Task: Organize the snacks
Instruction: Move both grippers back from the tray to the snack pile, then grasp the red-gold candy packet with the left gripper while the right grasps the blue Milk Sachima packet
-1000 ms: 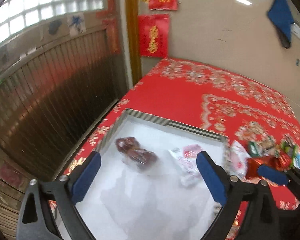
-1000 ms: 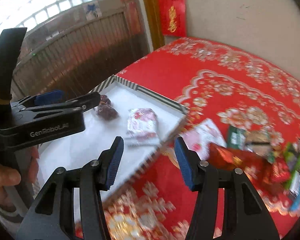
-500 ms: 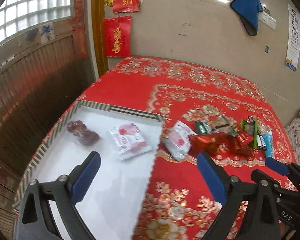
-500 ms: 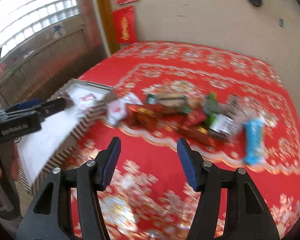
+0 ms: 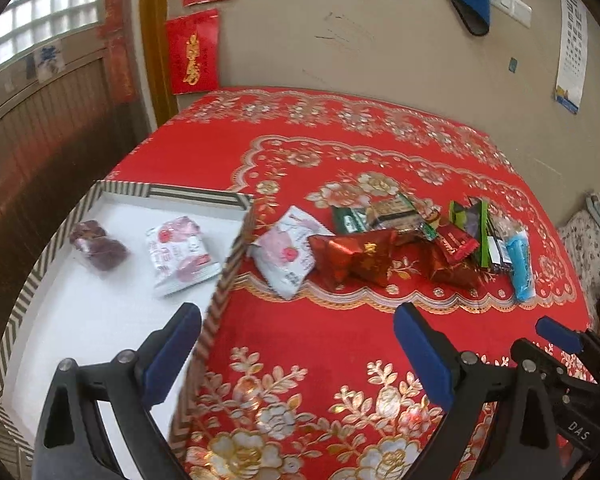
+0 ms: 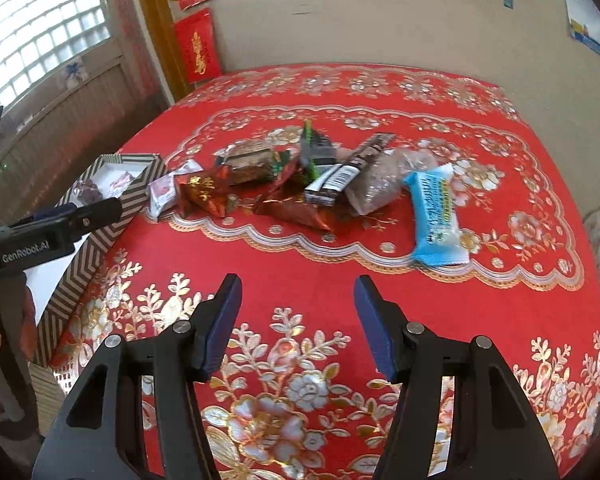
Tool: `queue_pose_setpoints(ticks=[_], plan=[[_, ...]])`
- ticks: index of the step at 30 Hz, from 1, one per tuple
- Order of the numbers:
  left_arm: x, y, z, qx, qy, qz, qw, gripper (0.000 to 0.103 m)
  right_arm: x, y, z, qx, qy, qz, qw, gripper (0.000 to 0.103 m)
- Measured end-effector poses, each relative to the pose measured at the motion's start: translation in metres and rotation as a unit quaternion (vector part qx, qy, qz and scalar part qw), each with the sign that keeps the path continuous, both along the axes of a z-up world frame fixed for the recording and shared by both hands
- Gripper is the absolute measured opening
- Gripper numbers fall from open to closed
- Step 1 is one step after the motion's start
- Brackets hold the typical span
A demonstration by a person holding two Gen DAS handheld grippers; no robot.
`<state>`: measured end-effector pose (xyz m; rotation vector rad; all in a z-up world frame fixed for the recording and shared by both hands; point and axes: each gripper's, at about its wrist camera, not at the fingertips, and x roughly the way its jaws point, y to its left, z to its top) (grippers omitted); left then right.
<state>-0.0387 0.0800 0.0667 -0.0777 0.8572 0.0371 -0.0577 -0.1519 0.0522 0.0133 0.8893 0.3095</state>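
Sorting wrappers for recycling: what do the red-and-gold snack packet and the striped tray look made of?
Red-and-gold snack packet: likely metallized foil film, judging by its bright glints and crisp creases. Striped tray: probably printed cardboard, given its matte, thin straight walls; its white inside looks like paper or foam.

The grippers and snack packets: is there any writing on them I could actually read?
"GenRobot.AI": on the left gripper's side.
"DAS": on the right gripper's black body.
Gold characters on the red packet: too blurred to read.
Print on the light blue packet and wall chart: too small.
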Motion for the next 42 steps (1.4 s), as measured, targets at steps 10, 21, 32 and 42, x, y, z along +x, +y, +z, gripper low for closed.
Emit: queue_pose_setpoints(ticks=[10, 21, 32, 42], plan=[[0.038, -0.018, -0.006, -0.005, 0.013, -0.004, 0.9999, 0.098, 0.003, -0.016, -0.006, 0.013, 0.009, -0.013, 1.000, 0.059], [0.076, -0.004, -0.005, 0.047, 0.010, 0.057, 0.9972, 0.098, 0.009, -0.024, -0.013, 0.022, 0.022, -0.020, 0.999, 0.059], [0.112, -0.003, -0.018, 0.223, 0.013, 0.098, 0.9698, 0.098, 0.010, -0.020, -0.016, 0.027, 0.025, -0.012, 0.999, 0.059], [0.069, -0.035, -0.034, 0.227, 0.046, -0.007, 0.9728, 0.098, 0.009, -0.026, -0.013, 0.033, 0.023, -0.020, 0.999, 0.059]])
